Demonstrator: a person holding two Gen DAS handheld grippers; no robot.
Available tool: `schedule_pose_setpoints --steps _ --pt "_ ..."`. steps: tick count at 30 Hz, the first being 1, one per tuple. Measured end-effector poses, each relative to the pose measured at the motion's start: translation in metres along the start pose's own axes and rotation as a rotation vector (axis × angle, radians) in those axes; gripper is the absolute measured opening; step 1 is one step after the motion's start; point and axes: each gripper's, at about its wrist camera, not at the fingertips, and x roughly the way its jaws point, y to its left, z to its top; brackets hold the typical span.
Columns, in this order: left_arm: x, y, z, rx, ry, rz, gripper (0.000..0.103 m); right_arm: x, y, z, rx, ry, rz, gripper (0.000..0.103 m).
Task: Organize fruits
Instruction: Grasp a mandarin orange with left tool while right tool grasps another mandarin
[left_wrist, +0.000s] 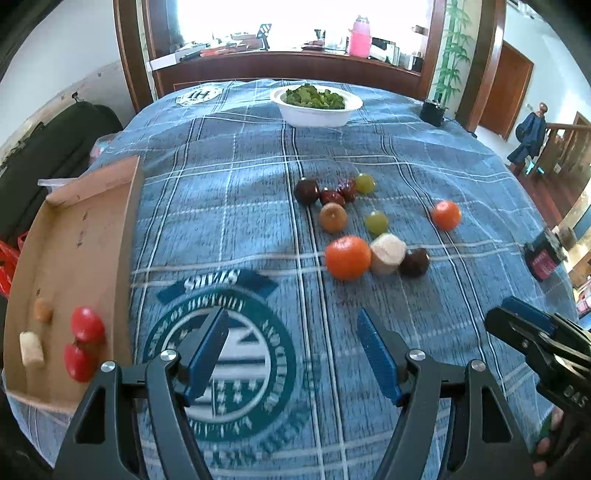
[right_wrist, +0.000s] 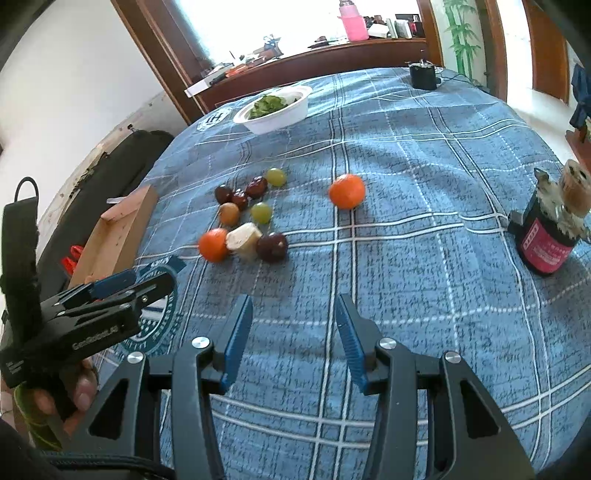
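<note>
The left hand-held gripper (left_wrist: 291, 354) hangs over the blue plaid cloth on the table (left_wrist: 229, 177), its blue-padded fingers spread wide and holding nothing. The right hand-held gripper (right_wrist: 293, 332) is likewise wide open and empty.

The loose fruit lies in a cluster on the cloth, ahead of both grippers and apart from them. Nearest is a round orange tangerine (left_wrist: 348, 257), touching a pale cut chunk of fruit (left_wrist: 388, 253) on its right; the chunk's long axis runs near-to-far in the right wrist view. A dark round plum (left_wrist: 414, 262) touches the chunk's right side. Farther off lie a brown round fruit (left_wrist: 333, 217), two green grapes (left_wrist: 376, 221) and dark red dates (left_wrist: 332, 196). A second orange tangerine (right_wrist: 347, 191) sits alone to the right.

The shallow cardboard tray (left_wrist: 74, 236) lies left, holding two red cherry tomatoes (left_wrist: 84, 341) at its near right wall.
</note>
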Motion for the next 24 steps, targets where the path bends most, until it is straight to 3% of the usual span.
schedule_pose_setpoints --steps 17,24 --pt "0.05 -0.019 0.029 0.037 0.065 -0.056 0.07 0.054 -0.028 0.061 0.083 0.001 -0.069 0.048" --pt "0.059 -0.027 0.03 0.044 0.076 -0.129 0.047 0.081 -0.034 0.076 0.122 0.011 -0.076 0.048"
